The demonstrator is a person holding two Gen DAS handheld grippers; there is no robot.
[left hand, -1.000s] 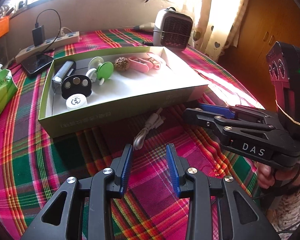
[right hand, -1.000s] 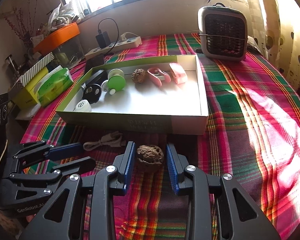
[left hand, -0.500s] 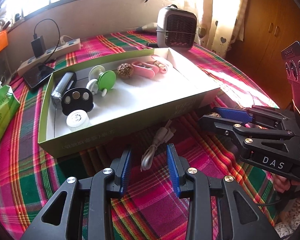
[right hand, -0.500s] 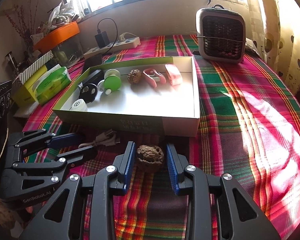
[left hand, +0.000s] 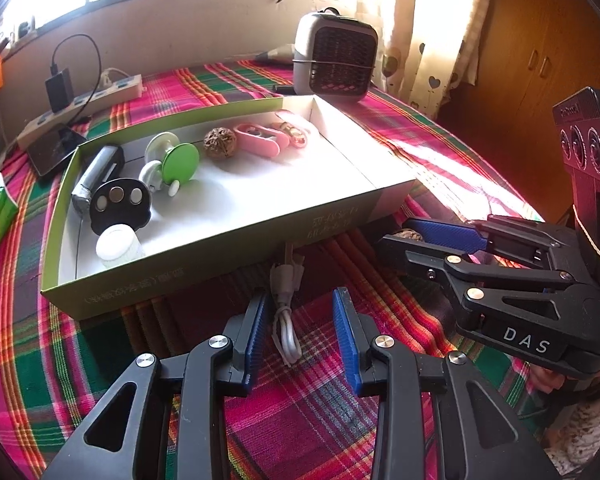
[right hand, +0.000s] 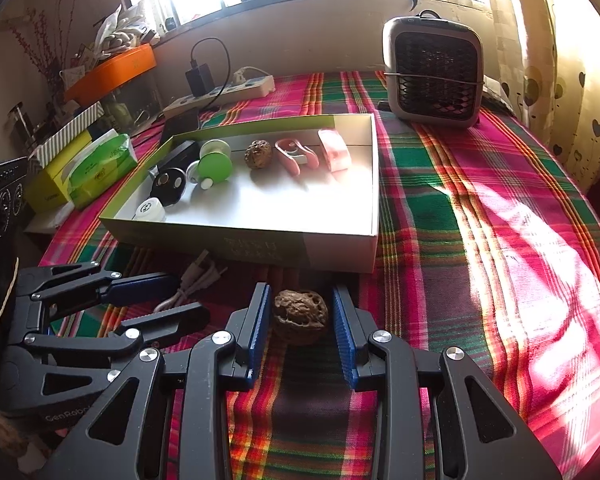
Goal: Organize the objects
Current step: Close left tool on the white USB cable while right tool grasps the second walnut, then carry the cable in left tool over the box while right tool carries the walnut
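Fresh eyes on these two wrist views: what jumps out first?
The loud pink-and-green plaid cloth, and on it the open green box with small items lined along its far side. Just in front of the box, the right gripper brackets a walnut, while the left gripper straddles a coiled white cable, with gaps at the pads. A grey heater stands behind.
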